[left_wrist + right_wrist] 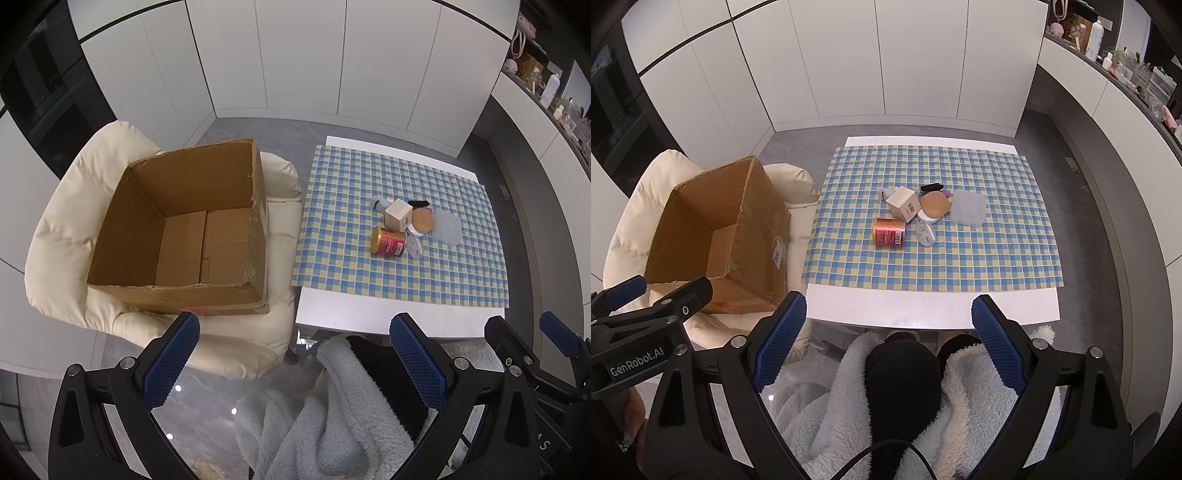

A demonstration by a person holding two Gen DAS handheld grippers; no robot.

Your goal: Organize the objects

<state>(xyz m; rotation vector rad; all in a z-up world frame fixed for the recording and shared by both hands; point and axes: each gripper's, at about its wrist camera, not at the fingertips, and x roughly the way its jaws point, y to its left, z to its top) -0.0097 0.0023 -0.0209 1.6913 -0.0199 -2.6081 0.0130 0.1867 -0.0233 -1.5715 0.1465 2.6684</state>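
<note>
A small pile of objects lies mid-cloth on the checked tablecloth [960, 258]: a red and gold can [888, 231] on its side, a small beige carton [904, 204], a tan round compact [934, 205], a clear square lid [968, 208], a white contact-lens case [925, 233] and a black item [931, 187]. The same can [388, 241] and carton [397, 215] show in the left wrist view. An empty cardboard box [184, 236] sits on a cream armchair [59, 236]. My left gripper [295, 354] and right gripper [889, 325] both hang open over the person's lap, short of the table, holding nothing.
The white table [923, 314] stands right of the armchair. White cupboard doors [886, 66] line the far wall. A cluttered shelf [1126, 62] runs along the right. The person's fluffy grey robe [820, 424] and dark trousers fill the bottom of both views.
</note>
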